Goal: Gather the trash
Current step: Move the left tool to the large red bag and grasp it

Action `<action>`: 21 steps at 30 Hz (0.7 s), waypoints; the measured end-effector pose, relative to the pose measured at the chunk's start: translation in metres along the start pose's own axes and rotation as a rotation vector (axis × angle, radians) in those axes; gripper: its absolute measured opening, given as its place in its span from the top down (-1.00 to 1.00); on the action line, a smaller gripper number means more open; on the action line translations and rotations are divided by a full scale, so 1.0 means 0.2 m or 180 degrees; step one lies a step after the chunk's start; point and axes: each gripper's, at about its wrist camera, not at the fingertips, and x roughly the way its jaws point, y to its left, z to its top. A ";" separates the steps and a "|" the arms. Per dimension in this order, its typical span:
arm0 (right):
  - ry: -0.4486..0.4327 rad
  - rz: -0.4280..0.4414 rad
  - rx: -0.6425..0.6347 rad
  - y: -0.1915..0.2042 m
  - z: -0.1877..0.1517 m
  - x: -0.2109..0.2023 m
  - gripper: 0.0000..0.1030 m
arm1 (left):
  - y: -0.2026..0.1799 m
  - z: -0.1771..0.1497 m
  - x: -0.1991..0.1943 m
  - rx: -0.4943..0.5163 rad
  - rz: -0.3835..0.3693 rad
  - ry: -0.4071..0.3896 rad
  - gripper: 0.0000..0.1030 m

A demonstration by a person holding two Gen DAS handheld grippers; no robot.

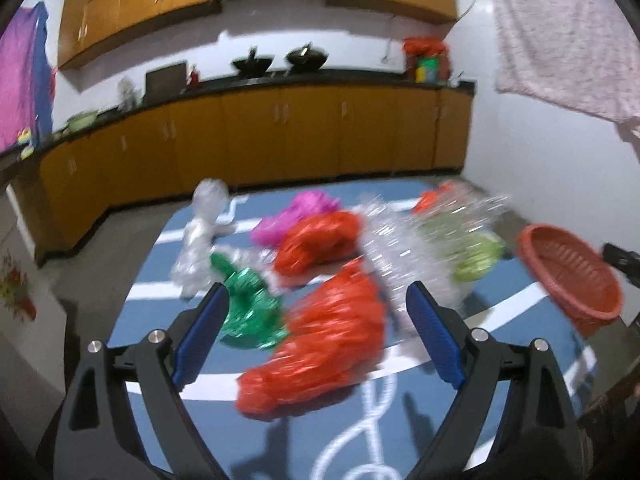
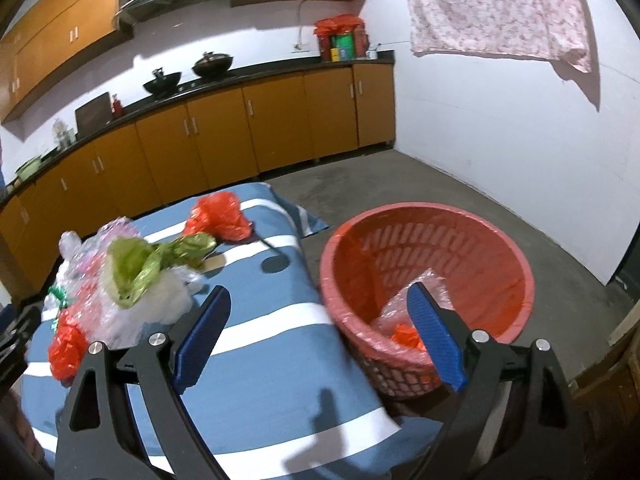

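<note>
**Both grippers empty, trash spread on the striped table, basket at its right edge**

My left gripper (image 1: pixel 316 304) stands with its blue pads wide apart and nothing between them. Its view, blurred throughout, runs left to right across the blue striped table (image 1: pixel 168 240): a clear crumpled wrapper (image 1: pixel 202 236), a green foil scrap (image 1: pixel 250 308) just beyond my left pad, a pink bag (image 1: pixel 296 216) farther back, two red bags, the near one (image 1: pixel 320 344) lying under the gap of my fingers and the far one (image 1: pixel 320 240) behind it, then silver tinsel (image 1: pixel 404 252) and a yellow-green wrapper (image 1: pixel 476 252). The red basket (image 1: pixel 572 276) shows only as a tilted rim at the far right.

My right gripper (image 2: pixel 318 304) is likewise spread wide and holds nothing. This view is sharper. At left lies the heap: a red scrap (image 2: pixel 66 344), clear film (image 2: pixel 100 304), the yellow-green wrapper (image 2: pixel 136 268). A red bag (image 2: pixel 218 216) lies apart toward the table's far end. At right, this view alone looks into the basket (image 2: pixel 472 248), which stands just beside the table's right edge; clear film (image 2: pixel 400 304) and an orange-red scrap (image 2: pixel 404 334) lie at its bottom, beside my right pad.
</note>
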 end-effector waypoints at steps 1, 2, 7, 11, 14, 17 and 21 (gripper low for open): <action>0.0003 0.0010 -0.0010 0.01 0.00 0.00 -0.73 | 0.02 -0.01 0.03 -0.0026 -0.0019 0.0063 -0.72; 0.0012 0.0019 -0.0022 0.03 -0.01 0.00 -0.73 | 0.03 -0.01 0.06 -0.0042 -0.0043 0.0116 -0.72; 0.0064 0.0007 -0.0066 0.04 -0.01 0.01 -0.73 | 0.02 -0.05 0.18 0.0056 -0.0173 0.0300 -0.71; 0.0101 -0.0006 -0.0053 0.03 -0.03 0.03 -0.73 | -0.02 -0.07 0.31 0.0117 -0.0215 0.0522 -0.51; 0.0136 -0.0021 -0.0067 0.04 -0.04 0.05 -0.73 | -0.04 -0.08 0.37 0.0092 -0.0295 0.0639 -0.42; 0.0160 -0.0027 -0.0065 0.03 -0.04 0.06 -0.73 | -0.05 -0.08 0.40 0.0085 -0.0348 0.0684 -0.34; 0.0172 -0.0025 -0.0054 0.03 -0.05 0.07 -0.73 | -0.08 -0.09 0.44 0.0104 -0.0408 0.0748 -0.11</action>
